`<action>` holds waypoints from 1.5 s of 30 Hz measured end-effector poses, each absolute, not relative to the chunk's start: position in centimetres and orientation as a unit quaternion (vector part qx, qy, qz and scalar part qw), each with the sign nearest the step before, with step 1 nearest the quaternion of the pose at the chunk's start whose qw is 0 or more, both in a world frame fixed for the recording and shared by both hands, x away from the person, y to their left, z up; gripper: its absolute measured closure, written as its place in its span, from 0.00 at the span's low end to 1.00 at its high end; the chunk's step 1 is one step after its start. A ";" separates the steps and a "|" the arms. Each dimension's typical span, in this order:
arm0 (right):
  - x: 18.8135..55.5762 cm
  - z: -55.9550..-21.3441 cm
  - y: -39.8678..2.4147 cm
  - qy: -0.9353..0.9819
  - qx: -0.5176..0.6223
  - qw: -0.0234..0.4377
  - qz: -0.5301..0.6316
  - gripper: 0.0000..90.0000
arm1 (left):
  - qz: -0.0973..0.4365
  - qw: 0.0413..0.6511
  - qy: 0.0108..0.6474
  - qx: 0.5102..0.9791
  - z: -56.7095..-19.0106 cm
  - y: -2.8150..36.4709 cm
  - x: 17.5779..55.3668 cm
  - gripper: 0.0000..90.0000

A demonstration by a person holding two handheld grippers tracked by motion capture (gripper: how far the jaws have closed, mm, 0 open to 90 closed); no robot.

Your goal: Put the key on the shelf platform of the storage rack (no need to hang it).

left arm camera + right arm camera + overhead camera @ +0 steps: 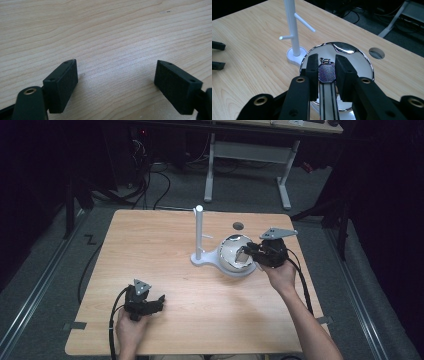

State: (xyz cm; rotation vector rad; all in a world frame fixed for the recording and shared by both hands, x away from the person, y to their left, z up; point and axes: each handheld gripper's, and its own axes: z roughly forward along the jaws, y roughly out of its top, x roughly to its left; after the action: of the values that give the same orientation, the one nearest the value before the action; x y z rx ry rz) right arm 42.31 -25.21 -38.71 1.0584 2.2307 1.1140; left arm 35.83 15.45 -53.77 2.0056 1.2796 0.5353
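The watch (326, 73) sits between the jaws of my right gripper (326, 63), which are clamped on the two sides of its dark, dotted face. Its striped band runs back toward me between the jaws, and a small clasp pokes out past the tips. I judge it light, with a stiff, hard face and a limp band that will swing. The polished edges look slippery, so the flat sides of the face seem the best hold. I can read no brand or writing on it.

Just beneath and beyond the tips lies the shiny dish (362, 60), and the white stand (292, 30) rises past it on the left. My left gripper (116, 72) holds its jaws wide apart over bare table (100, 30).
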 end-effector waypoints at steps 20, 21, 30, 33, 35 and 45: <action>44.3 -40.1 -24.8 0.806 0.405 0.197 0.383 0.83 | 0.206 0.344 0.492 0.772 -53.8 15.4 35.8 0.21; 44.4 -40.2 -24.8 0.806 0.408 0.196 0.383 0.83 | 0.207 0.344 0.493 0.772 -53.8 15.4 35.8 0.21; 45.3 -41.2 -24.4 0.808 0.415 0.188 0.373 0.83 | 0.207 0.344 0.492 0.772 -53.8 15.4 35.8 0.21; 45.5 -41.4 -24.3 0.808 0.418 0.188 0.371 0.83 | 0.207 0.344 0.492 0.772 -53.8 15.4 35.8 0.21; 45.7 -41.5 -24.2 0.807 0.418 0.188 0.373 0.83 | 0.208 0.344 0.492 0.772 -53.8 15.4 35.8 0.21; 46.8 -42.2 -24.1 0.803 0.435 0.188 0.362 0.83 | 0.207 0.344 0.492 0.773 -53.8 15.4 35.8 0.21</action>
State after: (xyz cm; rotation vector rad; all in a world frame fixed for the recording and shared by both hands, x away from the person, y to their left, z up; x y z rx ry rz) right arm 46.76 -24.13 -42.15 1.2243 2.2582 1.0195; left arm 35.83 15.42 -53.78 2.0077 1.2779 0.5386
